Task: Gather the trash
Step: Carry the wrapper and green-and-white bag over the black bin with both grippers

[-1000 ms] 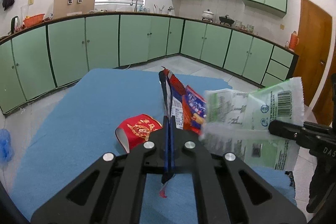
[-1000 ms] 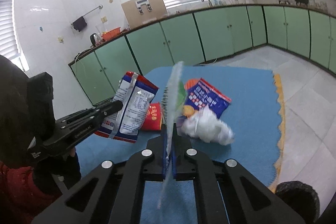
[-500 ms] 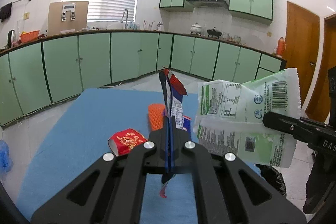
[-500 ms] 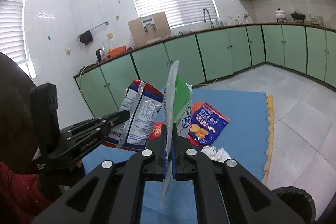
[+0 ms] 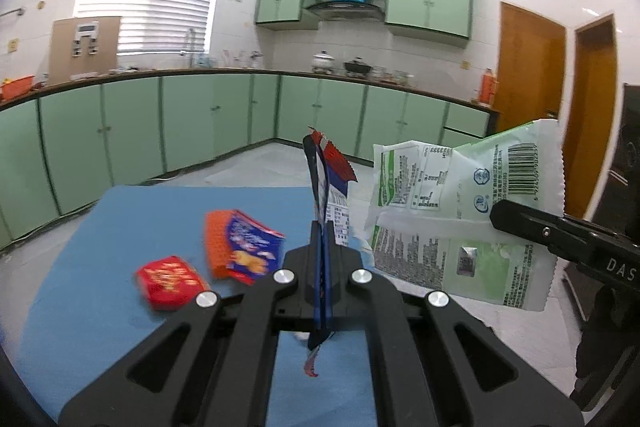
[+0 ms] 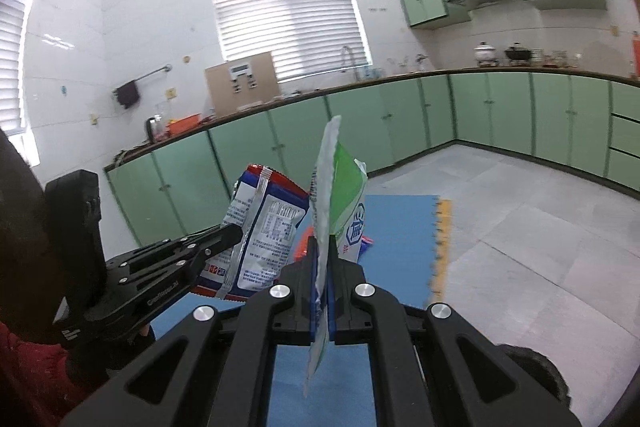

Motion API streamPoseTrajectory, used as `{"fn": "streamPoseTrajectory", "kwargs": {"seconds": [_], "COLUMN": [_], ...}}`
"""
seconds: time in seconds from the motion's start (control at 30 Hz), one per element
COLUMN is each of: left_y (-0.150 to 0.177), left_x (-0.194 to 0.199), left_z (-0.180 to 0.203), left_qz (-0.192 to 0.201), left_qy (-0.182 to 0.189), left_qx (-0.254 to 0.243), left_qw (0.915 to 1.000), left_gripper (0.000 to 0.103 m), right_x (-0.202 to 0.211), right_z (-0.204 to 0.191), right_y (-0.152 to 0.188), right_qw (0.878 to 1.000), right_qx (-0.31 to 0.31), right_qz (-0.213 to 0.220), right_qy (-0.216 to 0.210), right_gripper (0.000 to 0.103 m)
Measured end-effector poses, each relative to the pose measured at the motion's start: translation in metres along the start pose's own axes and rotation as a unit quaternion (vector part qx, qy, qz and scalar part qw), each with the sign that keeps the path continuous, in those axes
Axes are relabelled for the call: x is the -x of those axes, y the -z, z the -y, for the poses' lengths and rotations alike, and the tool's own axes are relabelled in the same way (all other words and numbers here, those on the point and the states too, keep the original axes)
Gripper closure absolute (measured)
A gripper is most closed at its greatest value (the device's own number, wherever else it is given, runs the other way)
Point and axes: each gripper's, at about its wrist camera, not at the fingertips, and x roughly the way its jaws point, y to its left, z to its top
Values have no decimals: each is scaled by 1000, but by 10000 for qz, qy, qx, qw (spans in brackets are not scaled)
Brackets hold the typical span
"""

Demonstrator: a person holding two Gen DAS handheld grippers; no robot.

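My left gripper [image 5: 322,227] is shut on a blue, red and white snack wrapper [image 5: 325,179], seen edge-on and lifted above the blue mat [image 5: 120,227]. The same wrapper [image 6: 264,227] shows flat in the right wrist view, pinched by the left gripper [image 6: 234,233]. A green and white snack bag [image 6: 336,195] stands edge-on in my right gripper [image 6: 320,251], which is shut on it. That bag [image 5: 460,211] hangs flat at the right of the left wrist view, held by the right gripper [image 5: 498,217]. On the mat lie a red packet [image 5: 170,281] and an orange and blue packet [image 5: 240,247].
Green cabinets [image 5: 200,123] run along the walls behind the mat, under a counter with a pot [image 5: 323,61] and a cardboard box [image 5: 82,47]. Wooden doors [image 5: 528,75] stand at the right. A dark round bin rim [image 6: 532,367] sits low right. A person's red sleeve [image 6: 24,379] is at lower left.
Both grippers have risen with their wrappers and drawn back, so the mat sits lower and farther. The crumpled white paper has dropped out of the right wrist view.
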Motion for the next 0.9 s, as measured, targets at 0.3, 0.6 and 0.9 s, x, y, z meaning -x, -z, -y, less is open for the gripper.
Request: {"fn": "streamPoseTrajectory", "kwargs": {"seconds": [0.3,0.6,0.9], "left_y": [12,32,57], "left_x": [-27,-58,-91], "left_z": [55,103,146], "left_qz": [-231,-555,-888], "left_qy": [749,1375,1709], "left_qx": [-180,-446,-696], "left_qw": [9968,9879,9788], "left_gripper": [103,103,103], "right_x": [37,60,80], "right_z": [42,80,117], "right_y": [19,48,74], "right_qw": [9965,9886,9758], "right_qx": [-253,-592,-874], "right_qz": [-44,-167,-276], "right_qy": [798,1376,1986], "right_gripper": [99,99,99]}}
